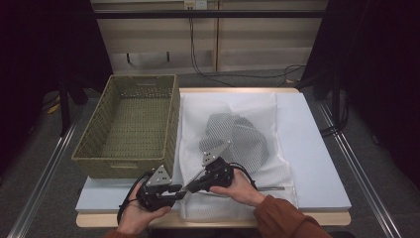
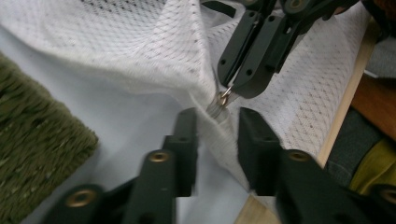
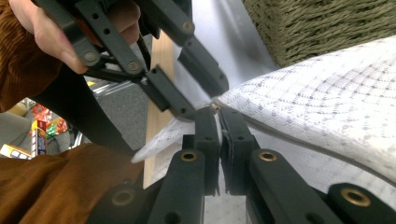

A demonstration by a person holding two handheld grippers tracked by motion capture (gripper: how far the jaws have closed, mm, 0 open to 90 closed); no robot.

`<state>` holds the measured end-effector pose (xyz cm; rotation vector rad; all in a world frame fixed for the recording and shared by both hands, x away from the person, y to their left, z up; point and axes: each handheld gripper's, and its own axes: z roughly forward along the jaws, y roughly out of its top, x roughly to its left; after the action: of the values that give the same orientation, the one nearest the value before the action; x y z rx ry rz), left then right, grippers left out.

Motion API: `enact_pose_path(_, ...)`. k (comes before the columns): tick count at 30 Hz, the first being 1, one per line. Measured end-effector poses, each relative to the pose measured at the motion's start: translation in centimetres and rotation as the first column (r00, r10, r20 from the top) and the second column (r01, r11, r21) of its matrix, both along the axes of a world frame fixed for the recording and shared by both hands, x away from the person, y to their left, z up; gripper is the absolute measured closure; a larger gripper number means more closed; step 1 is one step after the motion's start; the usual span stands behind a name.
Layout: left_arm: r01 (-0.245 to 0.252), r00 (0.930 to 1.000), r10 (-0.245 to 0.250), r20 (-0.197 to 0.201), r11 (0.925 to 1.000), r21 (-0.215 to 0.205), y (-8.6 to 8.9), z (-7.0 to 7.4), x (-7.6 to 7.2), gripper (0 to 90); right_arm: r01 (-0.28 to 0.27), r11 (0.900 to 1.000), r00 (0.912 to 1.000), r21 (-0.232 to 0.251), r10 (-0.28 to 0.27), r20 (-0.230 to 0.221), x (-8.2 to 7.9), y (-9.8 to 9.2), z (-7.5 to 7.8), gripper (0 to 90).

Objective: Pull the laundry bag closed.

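A white mesh bag (image 1: 198, 114) lies flat on the table with a grey garment (image 1: 237, 136) inside it. At its near left corner sits a small metal zipper pull (image 2: 224, 99). My right gripper (image 2: 229, 93) is shut on that pull, its jaws (image 3: 218, 112) nearly touching. My left gripper (image 2: 215, 119) faces it from the left, open, with the bag's bunched corner (image 2: 219, 114) in the gap between its jaws. In the high view both grippers, left (image 1: 179, 190) and right (image 1: 188, 187), meet tip to tip at the table's front edge.
A green woven basket (image 1: 121, 161) stands on the left half of the table, close to the left gripper. A pale blue mat (image 1: 312, 148) covers the tabletop under the bag. The wooden front edge (image 2: 345, 116) runs just beside the jaws.
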<state>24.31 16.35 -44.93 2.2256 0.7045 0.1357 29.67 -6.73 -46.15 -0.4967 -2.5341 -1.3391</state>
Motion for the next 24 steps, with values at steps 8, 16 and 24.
enact_pose_path(8, 0.011, 0.9991, -0.012, -0.041, 0.9995, -0.029, -0.7, -0.2, 0.4, 56.1, 0.009, 1.000, 0.9999, 0.014, -0.009, 0.011, 0.2, -0.3, 0.4, 86.8)
enact_pose_path(16, 0.013, 0.9985, -0.014, -0.054, 0.9998, -0.015, -0.7, -0.3, 1.0, 76.8, -0.002, 1.000, 0.9999, 0.023, 0.002, 0.012, 0.0, -0.3, 0.7, 86.8)
enact_pose_path(24, 0.012, 0.9988, -0.014, -0.047, 0.9994, -0.032, -0.6, 0.0, 1.1, 87.0, 0.016, 0.999, 0.9998, 0.030, -0.016, 0.008, 0.2, -0.6, 0.8, 86.9)
